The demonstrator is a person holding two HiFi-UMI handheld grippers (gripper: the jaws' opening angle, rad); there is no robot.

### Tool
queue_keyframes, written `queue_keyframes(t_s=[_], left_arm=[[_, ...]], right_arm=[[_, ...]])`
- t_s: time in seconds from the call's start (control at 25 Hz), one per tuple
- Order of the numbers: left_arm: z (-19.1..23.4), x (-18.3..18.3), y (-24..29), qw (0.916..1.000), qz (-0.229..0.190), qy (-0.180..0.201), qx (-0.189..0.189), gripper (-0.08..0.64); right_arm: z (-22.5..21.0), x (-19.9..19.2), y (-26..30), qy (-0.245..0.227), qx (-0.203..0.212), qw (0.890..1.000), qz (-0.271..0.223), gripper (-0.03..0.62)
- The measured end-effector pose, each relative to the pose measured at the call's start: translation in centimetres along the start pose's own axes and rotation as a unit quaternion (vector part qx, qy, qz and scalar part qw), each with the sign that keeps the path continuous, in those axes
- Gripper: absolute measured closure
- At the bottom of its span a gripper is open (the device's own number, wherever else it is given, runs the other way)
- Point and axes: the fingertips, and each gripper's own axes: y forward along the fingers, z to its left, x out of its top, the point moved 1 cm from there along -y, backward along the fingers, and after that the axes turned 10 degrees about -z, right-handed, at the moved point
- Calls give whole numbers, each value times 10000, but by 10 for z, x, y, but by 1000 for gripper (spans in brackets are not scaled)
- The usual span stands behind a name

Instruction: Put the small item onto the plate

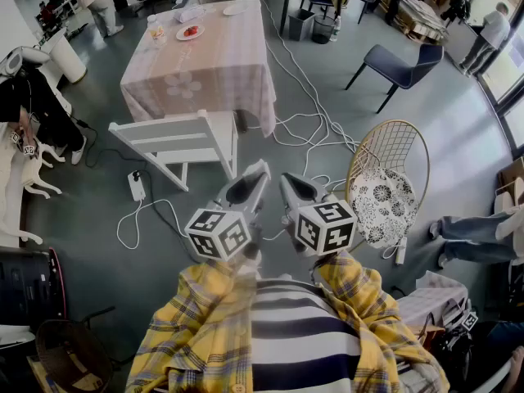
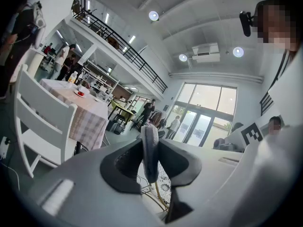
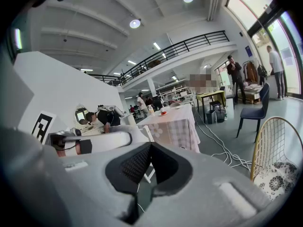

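Holding the grey left gripper (image 1: 262, 167) and right gripper (image 1: 286, 178) with jaws pressed together, empty, a person (image 1: 286, 334) is facing the small red item (image 1: 191, 31), likely light and pinchable mid-body, lying on the round white plate (image 1: 179, 33), upper left.

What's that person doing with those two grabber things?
A person in a yellow checked shirt holds a gripper in each hand, close to the chest: the left gripper and the right gripper. Both look closed and empty, so nothing is being handled yet. The table with the checked cloth stands some way off, beyond a white chair. A plate with something red on it sits near the table's far end.
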Motion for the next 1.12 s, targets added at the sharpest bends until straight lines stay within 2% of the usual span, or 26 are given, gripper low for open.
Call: queue_keyframes(t_s=[0.52, 0.88, 1.12], left_arm=[[15, 1, -4, 9999, -36, -115, 81, 469], [42, 7, 1, 9996, -13, -221, 145, 469], [73, 13, 9, 9993, 30, -350, 148, 469]], right_arm=[[-3, -5, 4, 76, -62, 10000, -18, 592], [-24, -1, 24, 143, -505, 9986, -23, 591], [-27, -6, 57, 287, -606, 9976, 148, 591]])
